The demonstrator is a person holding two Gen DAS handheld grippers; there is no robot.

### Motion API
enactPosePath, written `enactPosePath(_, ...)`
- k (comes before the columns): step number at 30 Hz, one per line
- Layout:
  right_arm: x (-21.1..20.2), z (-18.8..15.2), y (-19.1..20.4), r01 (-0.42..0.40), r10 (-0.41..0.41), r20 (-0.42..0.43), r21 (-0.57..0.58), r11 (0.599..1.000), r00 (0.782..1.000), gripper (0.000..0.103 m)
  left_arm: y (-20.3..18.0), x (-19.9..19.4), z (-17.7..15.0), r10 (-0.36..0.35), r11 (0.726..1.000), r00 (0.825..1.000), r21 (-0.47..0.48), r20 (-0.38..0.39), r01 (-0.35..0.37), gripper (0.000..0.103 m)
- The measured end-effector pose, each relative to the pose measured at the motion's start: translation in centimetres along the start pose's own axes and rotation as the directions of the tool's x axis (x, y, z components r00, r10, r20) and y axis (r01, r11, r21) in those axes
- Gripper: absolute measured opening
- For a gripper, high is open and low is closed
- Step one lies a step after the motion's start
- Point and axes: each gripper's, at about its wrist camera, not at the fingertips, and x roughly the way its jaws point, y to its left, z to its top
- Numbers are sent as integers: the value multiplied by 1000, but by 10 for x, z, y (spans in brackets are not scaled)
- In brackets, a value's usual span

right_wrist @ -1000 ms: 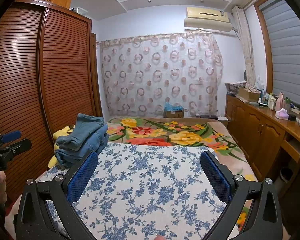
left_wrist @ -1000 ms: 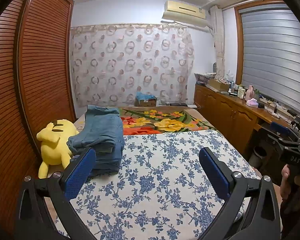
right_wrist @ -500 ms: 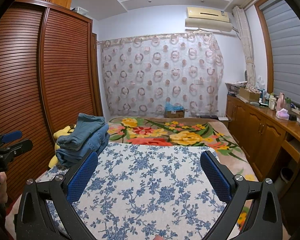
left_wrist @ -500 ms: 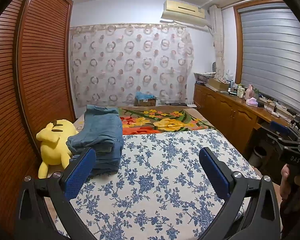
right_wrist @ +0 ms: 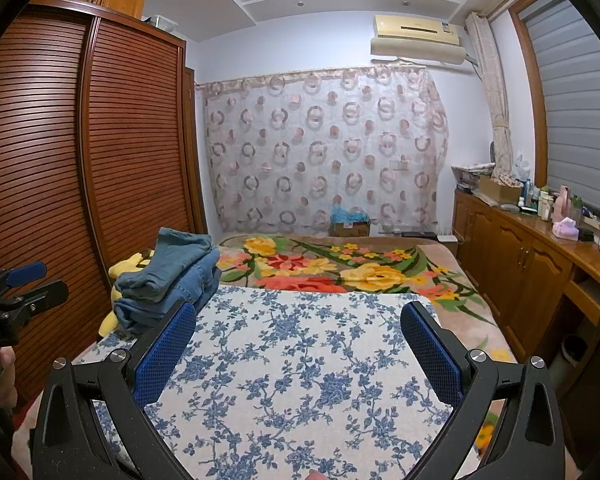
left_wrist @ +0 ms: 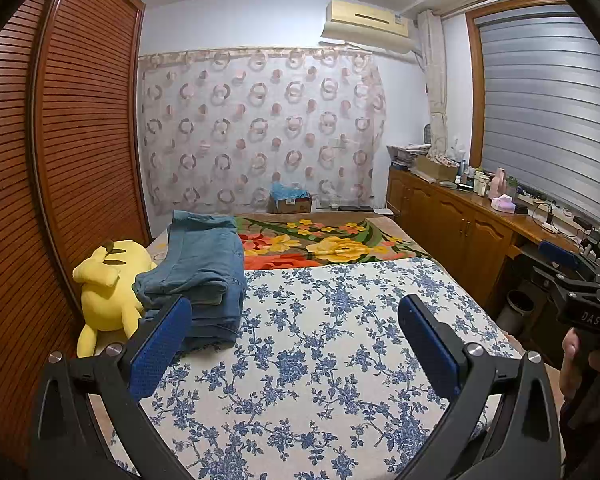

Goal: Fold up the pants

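A stack of folded blue denim pants (left_wrist: 204, 276) lies on the left side of the bed, on the blue floral sheet (left_wrist: 320, 344). The right wrist view shows the same pants stack (right_wrist: 172, 280) at mid left. My left gripper (left_wrist: 294, 344) hangs open above the sheet, its left blue pad near the stack's front edge, nothing between the fingers. My right gripper (right_wrist: 298, 354) is open too, over the bare sheet (right_wrist: 300, 360), holding nothing. Each gripper appears at the edge of the other's view, held by a hand.
A yellow plush toy (left_wrist: 108, 288) sits left of the pants against the wooden slatted wardrobe (left_wrist: 60, 160). A flowered blanket (left_wrist: 332, 244) covers the far bed. A wooden cabinet counter (left_wrist: 480, 232) with bottles runs along the right; a bin (left_wrist: 518, 310) stands below it.
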Motion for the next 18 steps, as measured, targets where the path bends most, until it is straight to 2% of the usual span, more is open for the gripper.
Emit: enactPosePath(18,0,-2,2,4,-4,5,-2,1000,1000,102,-1,-1,0,0,1000,1000,1,2,0,103)
